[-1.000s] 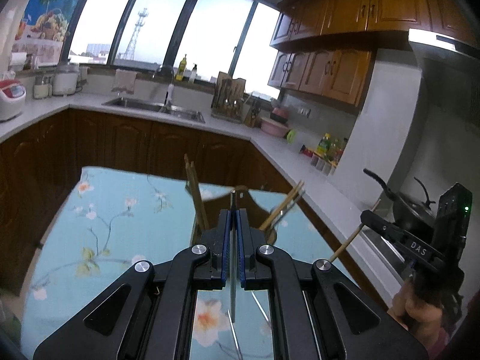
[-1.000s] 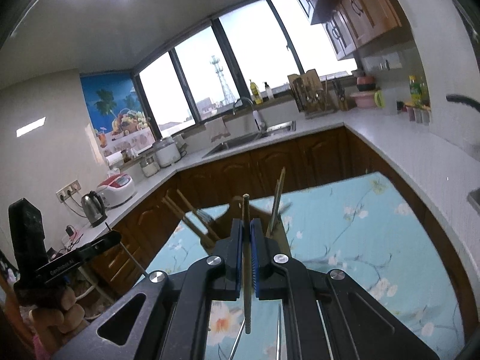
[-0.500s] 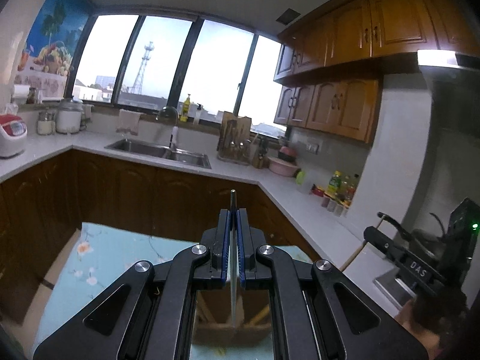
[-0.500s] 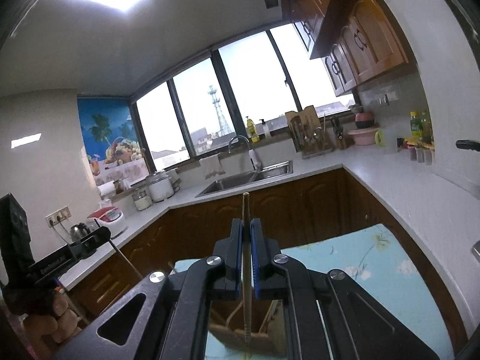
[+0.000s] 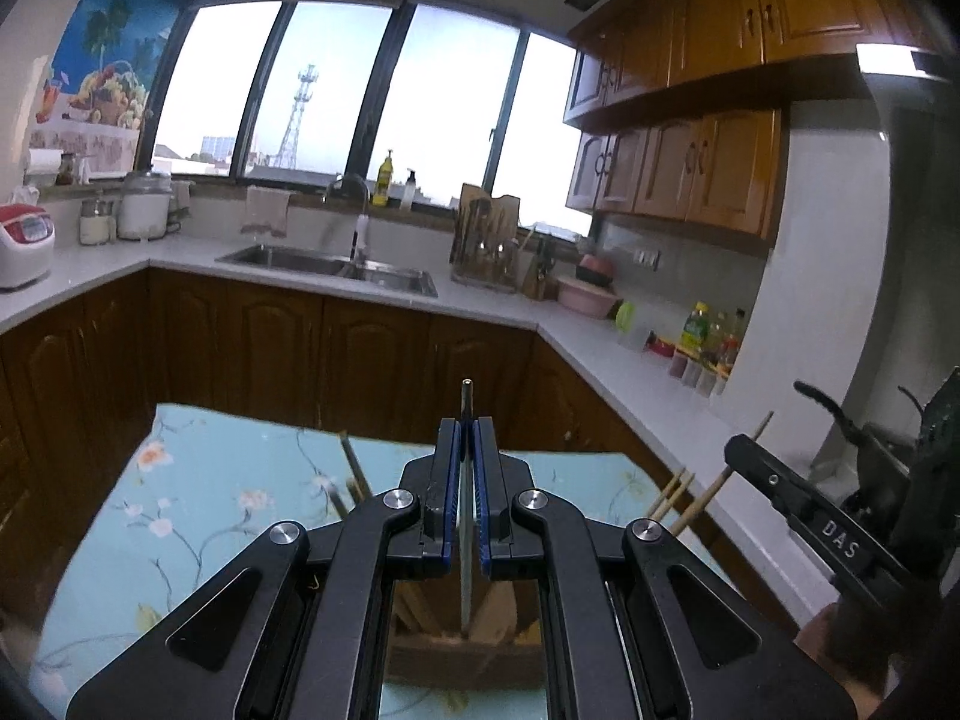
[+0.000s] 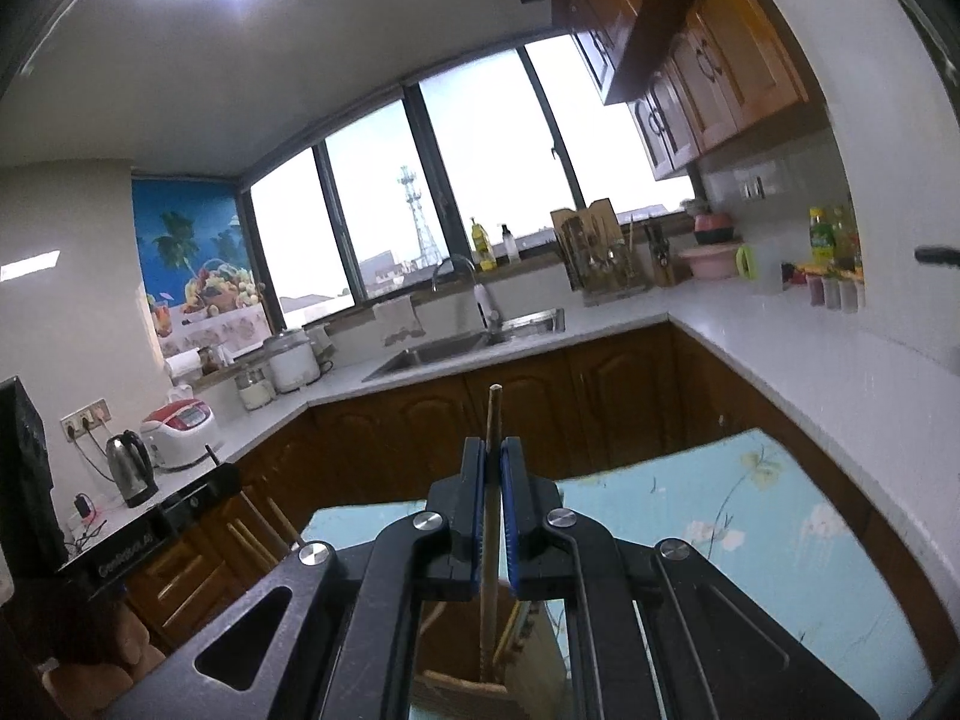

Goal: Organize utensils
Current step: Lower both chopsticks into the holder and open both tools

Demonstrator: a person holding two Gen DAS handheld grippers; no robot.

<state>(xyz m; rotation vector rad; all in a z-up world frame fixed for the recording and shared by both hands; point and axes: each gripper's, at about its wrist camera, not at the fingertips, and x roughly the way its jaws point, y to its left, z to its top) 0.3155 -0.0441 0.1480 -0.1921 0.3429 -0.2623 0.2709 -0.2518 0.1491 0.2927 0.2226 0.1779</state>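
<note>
My left gripper [image 5: 466, 429] is shut on a thin metal chopstick [image 5: 466, 516] that stands upright between the pads, its lower end over a wooden utensil holder [image 5: 462, 654]. My right gripper [image 6: 493, 447] is shut on a wooden chopstick [image 6: 492, 516], its lower end in the wooden holder [image 6: 474, 690]. Several wooden chopsticks [image 5: 675, 495] lean out of the holder. The right gripper with its chopstick also shows at the right of the left wrist view [image 5: 744, 450]. The left gripper shows at the left of the right wrist view [image 6: 204, 486].
The holder stands on a table with a light blue floral cloth [image 5: 198, 516]. A white counter [image 5: 492, 312] with a sink [image 5: 330, 261], a rice cooker [image 5: 24, 243], a kettle [image 6: 132, 465] and bottles [image 5: 699, 330] runs around the room above brown cabinets.
Both grippers tilted up, then a little back down and have sunk toward the holder. Each stays shut on its chopstick.
</note>
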